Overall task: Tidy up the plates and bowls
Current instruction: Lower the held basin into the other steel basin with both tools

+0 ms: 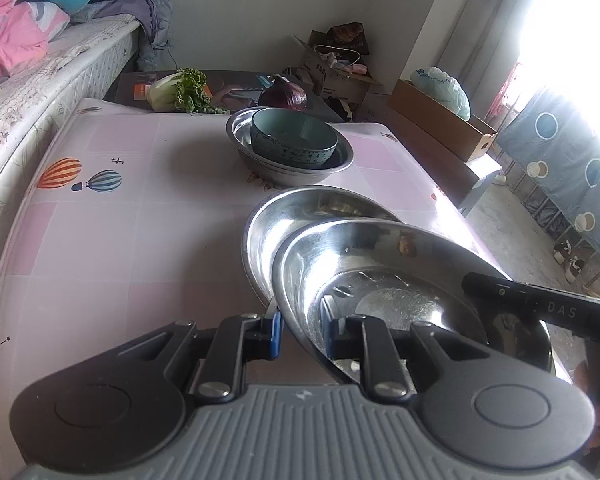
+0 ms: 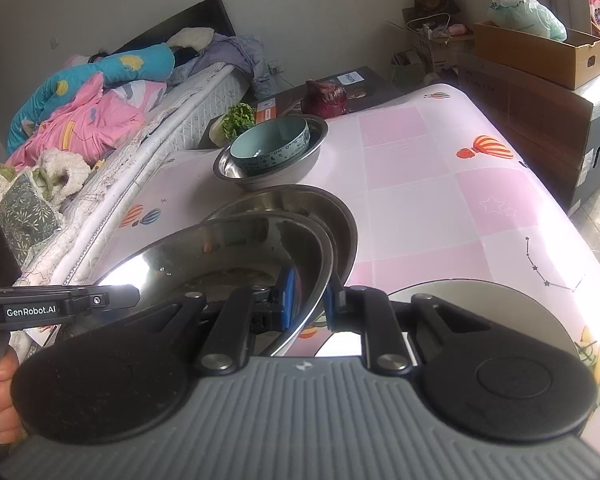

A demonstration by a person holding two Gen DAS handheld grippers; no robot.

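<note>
Steel bowl (image 1: 380, 280) clamped by both tools.
Rim gripped by left tool (image 1: 300, 334) and right tool (image 2: 310, 300); second steel bowl (image 1: 296, 208) at 12 o'clock.

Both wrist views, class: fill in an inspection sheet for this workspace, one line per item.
Surface: table, pink checked cloth with balloon prints.
Job's things: steel basin held over second basin; green bowl inside far basin.
Clutter: cabbage, red cabbage behind the table.
Grippers: left gripper and right gripper both clamp the basin's rim.
Cables: nothing seen.
Surroundings: bed, cardboard boxes.
</note>
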